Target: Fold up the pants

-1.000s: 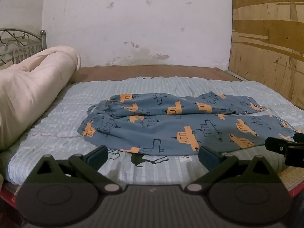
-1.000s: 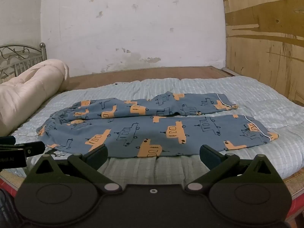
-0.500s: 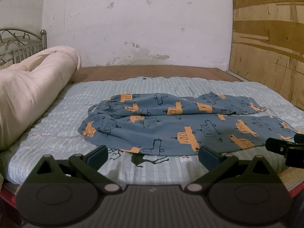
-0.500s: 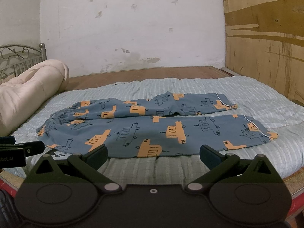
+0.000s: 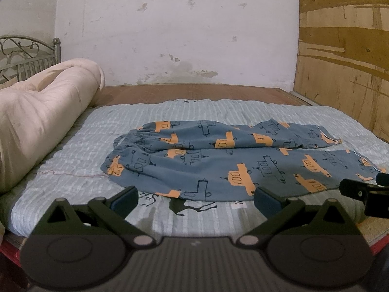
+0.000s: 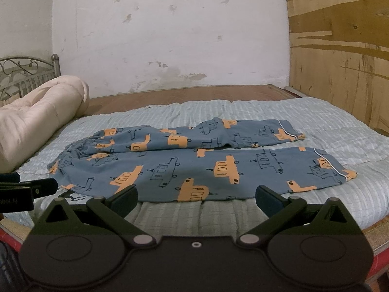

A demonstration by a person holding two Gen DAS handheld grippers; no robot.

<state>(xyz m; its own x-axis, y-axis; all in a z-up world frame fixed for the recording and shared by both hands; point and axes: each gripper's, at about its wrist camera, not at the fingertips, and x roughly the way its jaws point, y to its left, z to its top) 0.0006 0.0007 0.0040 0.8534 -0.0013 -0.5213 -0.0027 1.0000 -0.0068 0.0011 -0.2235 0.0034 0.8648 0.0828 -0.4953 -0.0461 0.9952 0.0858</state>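
2 spread, empty claws, left and right, hover near pants.

Bare quilt right of pants, rolled duvet blocking left

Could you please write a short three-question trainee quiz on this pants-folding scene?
1. True or false: the pants lie spread flat on the bed, with neither gripper touching them.
2. Which end of the pants lies toward the rolled quilt: A) waistband, B) cuffs?
3. Fill in: the left gripper and the right gripper both have their fingers ____.

Key: 1 true; 2 A; 3 open.
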